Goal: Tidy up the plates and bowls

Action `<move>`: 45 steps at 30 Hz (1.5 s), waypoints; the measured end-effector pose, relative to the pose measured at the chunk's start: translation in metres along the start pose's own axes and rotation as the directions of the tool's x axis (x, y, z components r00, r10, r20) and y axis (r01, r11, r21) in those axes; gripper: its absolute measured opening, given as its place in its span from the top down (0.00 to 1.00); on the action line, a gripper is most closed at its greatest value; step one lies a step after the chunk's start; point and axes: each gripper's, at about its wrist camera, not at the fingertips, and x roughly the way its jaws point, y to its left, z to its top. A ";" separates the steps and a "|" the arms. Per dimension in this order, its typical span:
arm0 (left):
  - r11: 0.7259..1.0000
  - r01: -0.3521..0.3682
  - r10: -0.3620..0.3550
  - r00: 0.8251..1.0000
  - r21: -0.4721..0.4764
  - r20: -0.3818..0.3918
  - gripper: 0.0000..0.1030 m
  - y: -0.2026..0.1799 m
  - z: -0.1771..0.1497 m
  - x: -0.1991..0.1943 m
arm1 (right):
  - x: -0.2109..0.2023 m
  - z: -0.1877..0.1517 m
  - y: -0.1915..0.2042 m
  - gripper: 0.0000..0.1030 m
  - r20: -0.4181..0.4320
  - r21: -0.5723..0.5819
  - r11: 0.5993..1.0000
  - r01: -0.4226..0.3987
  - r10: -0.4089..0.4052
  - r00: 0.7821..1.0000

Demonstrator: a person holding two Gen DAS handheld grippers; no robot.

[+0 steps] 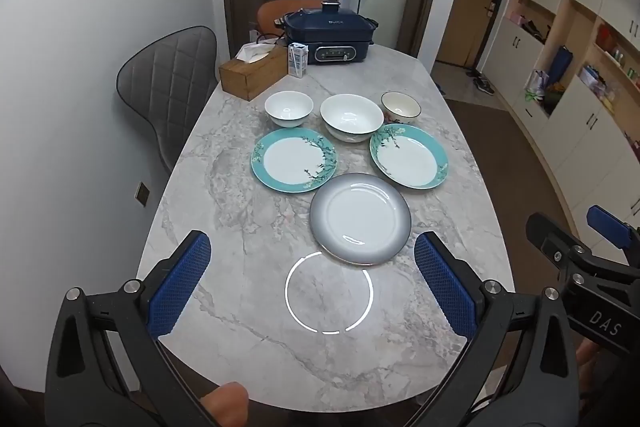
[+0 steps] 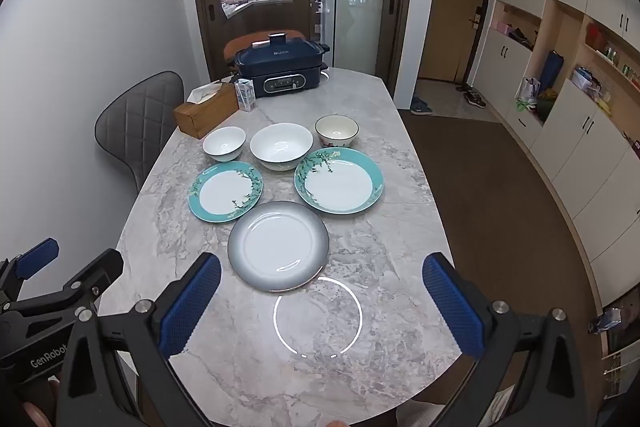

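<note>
Just ahead of both grippers' spread, empty fingers, grey-rimmed plate on table.

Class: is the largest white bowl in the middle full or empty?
Empty: the largest white bowl shows only bare glazed interior with a light reflection.

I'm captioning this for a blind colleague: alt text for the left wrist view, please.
Open left gripper hovers over a marble table holding three plates, grey plate nearest, and three bowls in a row behind. An electric cooker and tissue box sit at the far end.
</note>
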 end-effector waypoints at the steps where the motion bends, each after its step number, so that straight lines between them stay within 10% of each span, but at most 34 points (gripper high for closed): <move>1: 1.000 -0.001 0.001 1.000 0.002 0.007 0.00 0.001 0.000 -0.001 | 0.000 0.000 0.000 0.00 0.000 0.004 1.000 -0.005 0.005 1.000; 45: 1.000 -0.027 0.027 1.000 0.010 -0.012 0.00 -0.002 -0.002 0.012 | 0.003 0.000 0.001 0.00 -0.009 -0.002 1.000 0.001 -0.001 1.000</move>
